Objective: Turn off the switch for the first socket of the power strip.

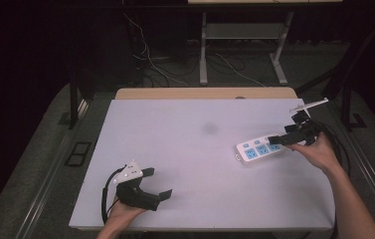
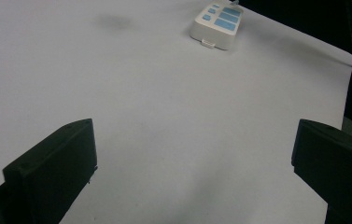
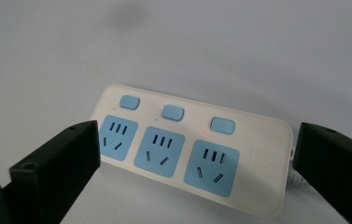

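Approach step, likely: right tool spread over white plastic power strip with blue sockets near tabletop's right edge; left tool spread, idle. Next: close squarely.

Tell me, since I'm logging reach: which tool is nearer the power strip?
Right. The right tool hovers at the power strip, jaws open over its far end. The left tool sits far off at the table's near-left.
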